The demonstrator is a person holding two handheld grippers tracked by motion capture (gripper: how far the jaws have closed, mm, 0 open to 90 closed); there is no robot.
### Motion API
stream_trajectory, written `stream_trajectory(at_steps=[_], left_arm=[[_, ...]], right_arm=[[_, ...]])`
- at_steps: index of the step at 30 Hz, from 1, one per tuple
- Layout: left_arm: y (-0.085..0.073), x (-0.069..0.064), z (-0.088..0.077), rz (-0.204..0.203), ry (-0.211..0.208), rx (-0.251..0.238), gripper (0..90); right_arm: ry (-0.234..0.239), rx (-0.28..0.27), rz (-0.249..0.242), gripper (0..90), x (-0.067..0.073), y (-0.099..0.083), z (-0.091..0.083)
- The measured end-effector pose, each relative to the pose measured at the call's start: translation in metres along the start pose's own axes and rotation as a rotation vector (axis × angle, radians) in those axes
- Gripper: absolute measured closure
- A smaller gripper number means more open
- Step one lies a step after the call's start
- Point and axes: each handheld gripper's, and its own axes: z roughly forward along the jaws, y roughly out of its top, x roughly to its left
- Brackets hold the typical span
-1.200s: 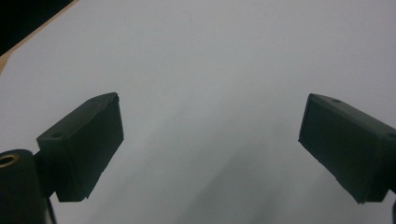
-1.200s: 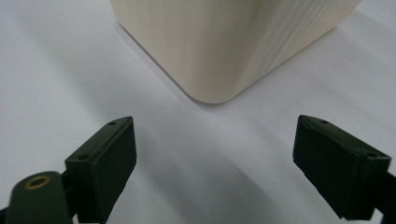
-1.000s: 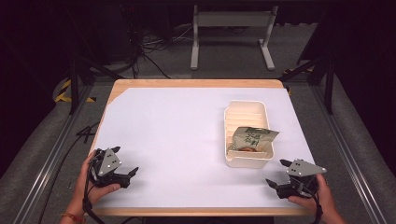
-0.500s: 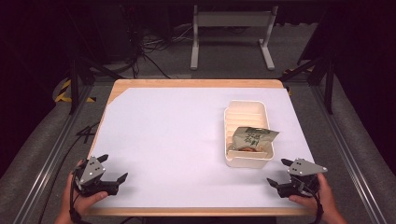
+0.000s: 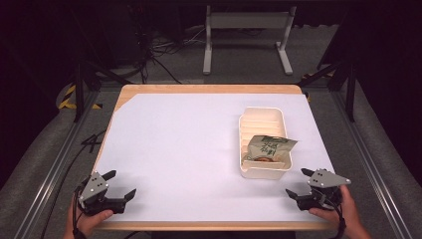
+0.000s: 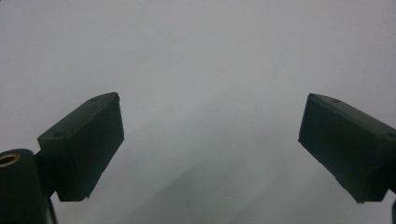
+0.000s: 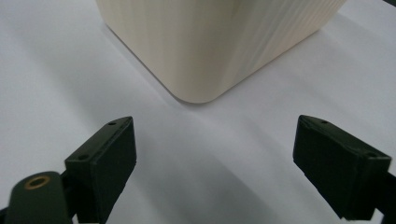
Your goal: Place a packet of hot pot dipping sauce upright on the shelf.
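White table [image 5: 189,149] — tray [image 5: 263,115] lengthwise front-to-back

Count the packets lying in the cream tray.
1: a green-and-brown packet lies in the near end of the cream tray. The far end looks bare; anything beneath the packet would be hidden.

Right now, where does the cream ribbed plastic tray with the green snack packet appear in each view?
High view: the cream ribbed plastic tray sits right of centre on the white table cover, just ahead of the right tongs.
Left gripper view: not in it; the open jaws frame plain white cover.
Right gripper view: its rounded near corner fills the top centre, beyond the open jaws.
Shared landmark: the white table cover.
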Motion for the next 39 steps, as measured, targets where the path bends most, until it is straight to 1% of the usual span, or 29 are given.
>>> stream_trajectory(at_steps=[3,5,7,8,9,11,13,16,19,27,30,32,36,37,39], left_arm=[[-0.0018,-0.0002,-0.0004,-0.005,0.008,0.003,7.4],[-0.0028,-0.0003,-0.0006,-0.032,0.000,-0.008,7.5],[-0.0022,0.0002,-0.0007,-0.009,0.012,-0.003,7.5],[-0.0020,0.0001,-0.0006,-0.009,0.011,-0.003,7.5],[-0.0017,0.0000,0.0001,-0.001,0.013,0.005,7.5],[-0.0017,-0.0006,0.0011,-0.004,0.014,0.005,7.5],[-0.0013,-0.0013,0.0018,0.009,0.014,0.016,7.4],[-0.0010,-0.0019,0.0015,0.012,0.016,0.013,7.4],[-0.0015,-0.0017,0.0017,0.007,0.013,0.016,7.4],[-0.0011,-0.0023,0.0024,0.014,0.015,0.020,7.4],[-0.0008,-0.0028,0.0030,0.020,0.027,0.029,7.4],[-0.0007,-0.0028,0.0026,0.024,0.027,0.027,7.4],[-0.0006,-0.0028,0.0028,0.019,0.026,0.022,7.4],[-0.0008,-0.0026,0.0033,0.022,0.025,0.027,7.4],[-0.0006,-0.0024,0.0037,0.028,0.018,0.029,7.3]], right_arm=[[-0.002,0.001,-0.002,14.0,0.0008,0.0006,-0.0001],[-0.001,0.002,-0.003,14.0,0.0011,0.0009,0.0001],[0.003,0.007,-0.008,14.0,0.0018,0.0010,0.0017],[0.003,0.007,-0.008,14.0,0.0018,0.0010,0.0017],[0.004,0.013,-0.011,14.0,0.0019,0.0004,0.0026],[0.005,0.013,-0.011,14.0,0.0018,0.0002,0.0028],[0.005,0.013,-0.007,14.0,0.0015,-0.0003,0.0027],[0.005,0.012,-0.006,14.0,0.0011,-0.0004,0.0025],[0.005,0.012,-0.008,14.0,0.0018,-0.0002,0.0025],[0.006,0.012,-0.004,14.0,0.0002,-0.0008,0.0027],[0.006,0.012,-0.005,14.0,0.0003,-0.0013,0.0027],[0.007,0.012,-0.006,14.0,0.0003,-0.0015,0.0029],[0.005,0.016,-0.001,14.0,-0.0007,-0.0020,0.0035],[0.004,0.014,-0.004,14.0,-0.0010,-0.0022,0.0035],[-0.014,0.002,0.011,14.4,-0.0020,-0.0022,0.0030]])
